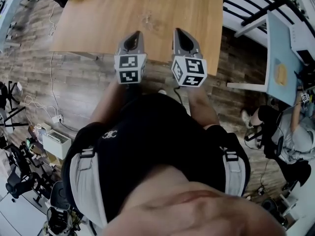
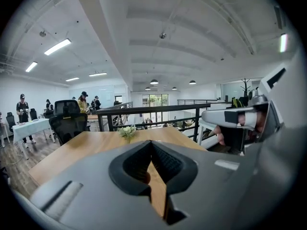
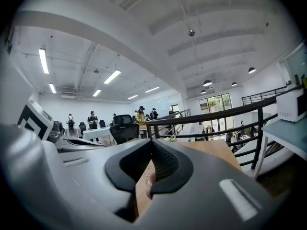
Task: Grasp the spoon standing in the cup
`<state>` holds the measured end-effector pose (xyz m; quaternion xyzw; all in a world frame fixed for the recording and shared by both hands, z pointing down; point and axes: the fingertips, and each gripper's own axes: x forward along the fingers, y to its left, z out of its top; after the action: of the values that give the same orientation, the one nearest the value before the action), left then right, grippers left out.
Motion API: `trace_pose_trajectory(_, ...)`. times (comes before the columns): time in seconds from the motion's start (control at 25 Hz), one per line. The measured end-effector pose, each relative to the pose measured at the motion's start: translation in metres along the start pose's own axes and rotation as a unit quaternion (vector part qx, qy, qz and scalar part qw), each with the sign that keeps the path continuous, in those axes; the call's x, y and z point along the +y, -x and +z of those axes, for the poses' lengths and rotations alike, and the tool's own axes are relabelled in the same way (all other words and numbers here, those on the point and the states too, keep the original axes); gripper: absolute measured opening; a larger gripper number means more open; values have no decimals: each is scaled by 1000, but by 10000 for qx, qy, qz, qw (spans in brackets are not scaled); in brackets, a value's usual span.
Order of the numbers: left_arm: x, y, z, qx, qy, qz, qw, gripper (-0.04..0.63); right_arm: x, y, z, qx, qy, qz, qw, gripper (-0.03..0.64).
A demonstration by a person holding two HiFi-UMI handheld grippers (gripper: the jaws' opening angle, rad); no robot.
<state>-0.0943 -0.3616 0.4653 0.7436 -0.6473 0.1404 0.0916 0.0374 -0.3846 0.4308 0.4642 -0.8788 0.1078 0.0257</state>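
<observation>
Left gripper (image 2: 151, 142): fingers together, empty.
Right gripper (image 3: 150, 141): likewise.
Cup (image 1: 147, 19): faint, clear; probably light, tippy.
Spoon: not discernible; presumably stiff, so take its handle.

The right claw (image 3: 150, 143), jaws together, points over a wooden table (image 3: 211, 150).

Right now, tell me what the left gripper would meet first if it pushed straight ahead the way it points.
Probably nothing soon: the left gripper, fingers closed, points low over the wooden table. The small flower bunch sits slightly left of that line; depth is unclear.
</observation>
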Motion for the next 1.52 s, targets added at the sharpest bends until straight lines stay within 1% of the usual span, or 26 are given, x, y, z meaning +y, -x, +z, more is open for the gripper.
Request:
trace_pose_trajectory(0.16,24,-32,-7,94,67,-312,9994,9,0,-27,-3,110,130,-297,9994,0)
trace_pose_trajectory(0.36,43,-71,-29,390,90,-806,9959,9,-4,-57,-9,328,83,-731,9967,0)
trace_pose_trajectory(0.48,53,-94,-46,649,154,-1094,9918,11,-10,-73,-8,403,51,-1025,9939,0)
trace_pose_trajectory(0.56,52,-106,-61,875,182,-1316,9873,14,-13,-77,-9,469,28,-1207,9916,0)
trace_pose_trajectory(0.6,52,-112,-68,991,182,-1411,9849,29,-15,-79,-10,504,44,-1290,9903,0)
trace_pose_trajectory(0.68,51,-125,-82,1175,191,-1514,9813,41,-21,-83,-12,563,75,-1435,9880,0)
trace_pose_trajectory(0.76,47,-136,-92,1277,200,-1550,9794,45,-31,-80,-15,624,47,-1585,9854,0)
trace_pose_trajectory(0.84,42,-144,-99,1347,145,-1593,9779,77,-40,-76,-19,691,-3,-1736,9824,0)
trace_pose_trajectory(0.88,41,-147,-102,1378,106,-1611,9772,86,-43,-74,-21,721,-30,-1796,9811,0)
trace_pose_trajectory(1.0,41,-156,-110,1420,-66,-1617,9766,86,-46,-69,-25,783,-96,-1908,9784,0)
trace_pose_trajectory(1.08,38,-162,-115,1414,-328,-1641,9757,86,-46,-64,-27,810,-103,-1966,9771,0)
trace_pose_trajectory(1.2,35,-172,-126,1519,-784,-1751,9696,86,-46,-60,-31,838,-109,-2055,9750,0)
trace_pose_trajectory(1.32,35,-179,-135,1670,-1017,-1849,9631,86,-48,-56,-34,850,-149,-2168,9724,0)
trace_pose_trajectory(1.52,29,-190,-141,1731,-1413,-1905,9559,86,-56,-46,-41,890,-246,-2314,9685,0)
